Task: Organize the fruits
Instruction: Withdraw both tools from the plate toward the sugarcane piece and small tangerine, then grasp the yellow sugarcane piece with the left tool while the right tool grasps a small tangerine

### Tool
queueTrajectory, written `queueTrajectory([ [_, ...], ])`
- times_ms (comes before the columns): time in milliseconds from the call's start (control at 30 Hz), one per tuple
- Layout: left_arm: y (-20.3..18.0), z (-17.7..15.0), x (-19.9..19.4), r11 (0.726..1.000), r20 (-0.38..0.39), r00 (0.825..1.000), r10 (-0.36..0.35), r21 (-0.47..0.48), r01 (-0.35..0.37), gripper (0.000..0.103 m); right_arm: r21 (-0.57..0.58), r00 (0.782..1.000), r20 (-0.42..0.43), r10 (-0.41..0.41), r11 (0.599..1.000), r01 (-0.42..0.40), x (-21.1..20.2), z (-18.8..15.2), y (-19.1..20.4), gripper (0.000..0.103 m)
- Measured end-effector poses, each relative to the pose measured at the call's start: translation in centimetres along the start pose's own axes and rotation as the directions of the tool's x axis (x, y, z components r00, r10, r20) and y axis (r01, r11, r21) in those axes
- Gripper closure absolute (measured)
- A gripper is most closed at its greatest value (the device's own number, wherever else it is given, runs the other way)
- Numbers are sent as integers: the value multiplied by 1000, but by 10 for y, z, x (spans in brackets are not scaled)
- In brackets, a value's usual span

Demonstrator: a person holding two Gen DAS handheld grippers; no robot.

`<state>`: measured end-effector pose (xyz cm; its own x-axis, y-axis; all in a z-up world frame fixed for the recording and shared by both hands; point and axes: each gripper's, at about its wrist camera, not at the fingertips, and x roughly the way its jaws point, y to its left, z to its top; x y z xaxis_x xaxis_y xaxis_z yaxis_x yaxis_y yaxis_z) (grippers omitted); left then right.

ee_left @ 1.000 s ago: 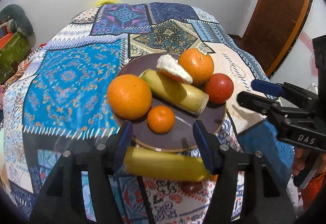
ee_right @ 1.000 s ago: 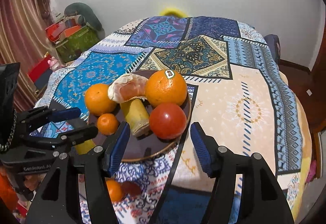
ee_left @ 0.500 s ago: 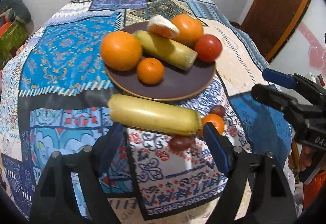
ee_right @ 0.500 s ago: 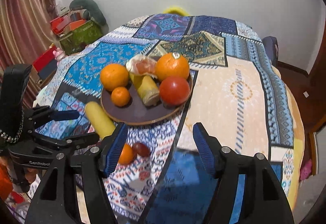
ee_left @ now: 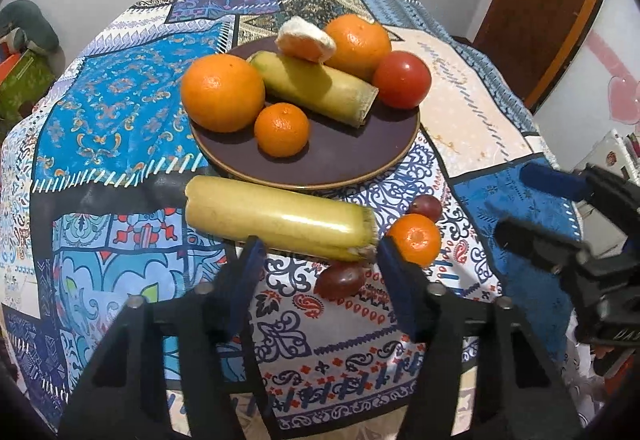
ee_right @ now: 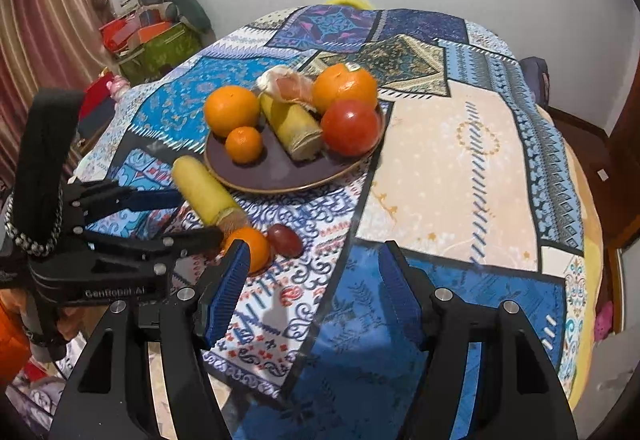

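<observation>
Just off the near rim of a dark brown plate [ee_left: 320,164], a long yellow banana [ee_left: 276,220] lies flat on the patterned tablecloth [ee_left: 100,112]. On the plate sit two big oranges, a small mandarin [ee_left: 282,129], a red tomato [ee_left: 402,79], a second banana and a half-peeled citrus piece.

From the banana's cut end, at about four o'clock, rests a loose mandarin [ee_left: 415,239], with one dark grape [ee_left: 426,205] behind it and another [ee_left: 340,279] in front.

Seen from its own wrist camera, the left gripper [ee_left: 316,260] hangs low over the cloth, with the banana's near edge just ahead of its fingertips. Its jaws have just been closing and stand partly open; they hold nothing, and the pads do not press the banana.

At three o'clock in that view, the right gripper [ee_right: 314,272] waits about half open and empty, above bare cloth beside the loose mandarin.

Judging by the layout, the step in hand is gathering the stray fruit onto the plate, beginning with the banana. Next, the left gripper would need to reach forward so both pads straddle the banana, close, then lift it over the rim into the plate's free front area.
</observation>
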<state>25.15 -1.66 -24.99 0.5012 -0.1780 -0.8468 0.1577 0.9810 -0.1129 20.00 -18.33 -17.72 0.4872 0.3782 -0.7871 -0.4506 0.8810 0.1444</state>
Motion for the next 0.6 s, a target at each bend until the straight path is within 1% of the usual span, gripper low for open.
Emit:
queueTrajectory([
  [33, 4, 1, -3, 1000, 7, 1000, -2, -9, 2, 56, -4, 1000, 0, 1, 1000, -1, 0, -1, 2, 40],
  [100, 12, 2, -10, 999, 22, 1000, 18, -31, -18, 57, -20, 1000, 1, 5, 1000, -5, -1, -3, 8, 40],
  [133, 18, 2, -13, 999, 30, 999, 33, -43, -32, 59, -28, 1000, 1, 6, 1000, -6, -1, -4, 11, 40],
  [233, 39, -2, -17, 993, 16, 996, 84, -79, -82, 64, -40, 1000, -2, 13, 999, -13, -1, -6, 17, 40],
  [300, 57, -10, -19, 988, 1, 994, 111, -111, -110, 65, -42, 1000, -4, 16, 999, -16, 0, -6, 19, 40],
  [367, 70, -16, -23, 984, 0, 992, 124, -132, -123, 65, -44, 1000, -7, 21, 999, -21, 1, -7, 21, 40],
  [467, 87, -26, -30, 973, -12, 984, 179, -145, -179, 65, -48, 999, -15, 28, 998, -29, 5, -9, 24, 40],
  [500, 92, -29, -31, 972, -20, 983, 183, -150, -184, 65, -50, 999, -19, 29, 998, -30, 6, -9, 25, 40],
  [600, 102, -34, -36, 973, -27, 987, 158, -166, -161, 65, -54, 999, -32, 39, 998, -40, 11, -11, 30, 40],
])
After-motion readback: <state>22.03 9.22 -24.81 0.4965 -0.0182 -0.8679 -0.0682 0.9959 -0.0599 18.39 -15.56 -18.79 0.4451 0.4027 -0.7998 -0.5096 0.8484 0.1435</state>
